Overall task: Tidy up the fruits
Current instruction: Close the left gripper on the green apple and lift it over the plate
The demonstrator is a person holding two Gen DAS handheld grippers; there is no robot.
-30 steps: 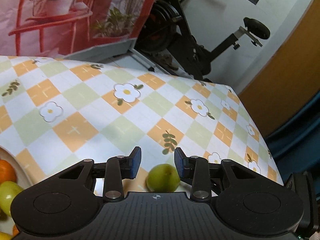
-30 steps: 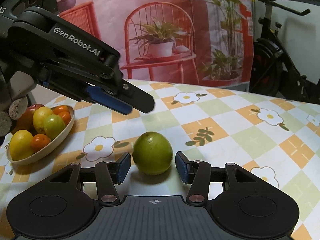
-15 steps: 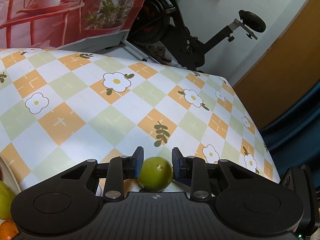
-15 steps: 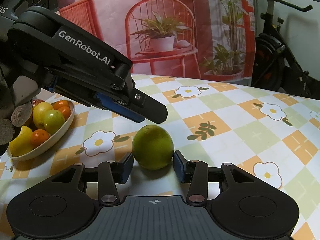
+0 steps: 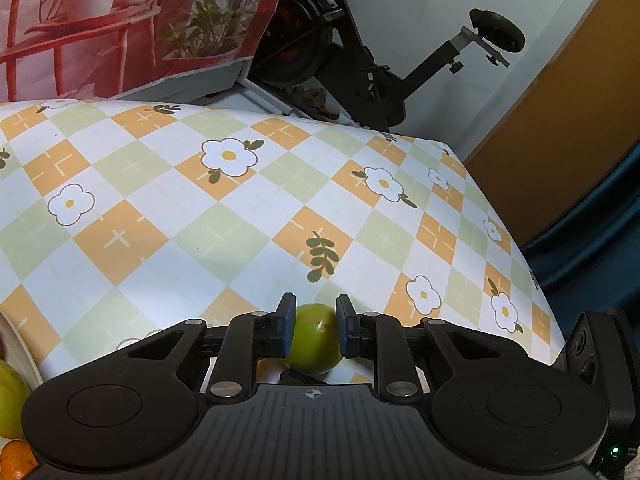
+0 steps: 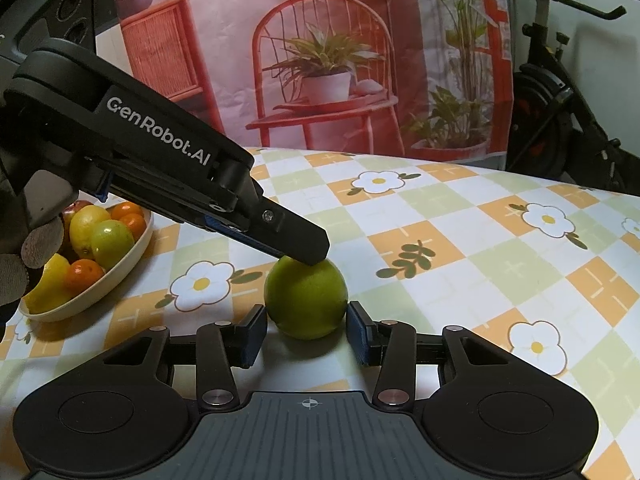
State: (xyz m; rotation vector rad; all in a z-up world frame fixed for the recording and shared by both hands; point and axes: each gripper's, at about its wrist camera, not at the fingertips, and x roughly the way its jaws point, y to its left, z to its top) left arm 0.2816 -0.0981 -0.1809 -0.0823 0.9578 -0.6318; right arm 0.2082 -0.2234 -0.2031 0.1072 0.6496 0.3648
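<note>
Checked tablecloth [image 5: 168, 216]; green fruit [image 5: 314, 338] pinched between left fingers [image 5: 289, 330], right fingers [image 6: 362, 334] spread beside.

A red printed backdrop [image 6: 360, 60] showing a chair and potted plants is hanging behind the checked, flowered worktop [image 5: 224, 216]; an exercise bike [image 5: 360, 60] is standing beside a white wall [image 5: 540, 0].

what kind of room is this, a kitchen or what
Probably a room in a home, not clearly a kitchen: a table with a flowered checked cloth, a bowl of fruit, and an exercise bike behind.
</note>
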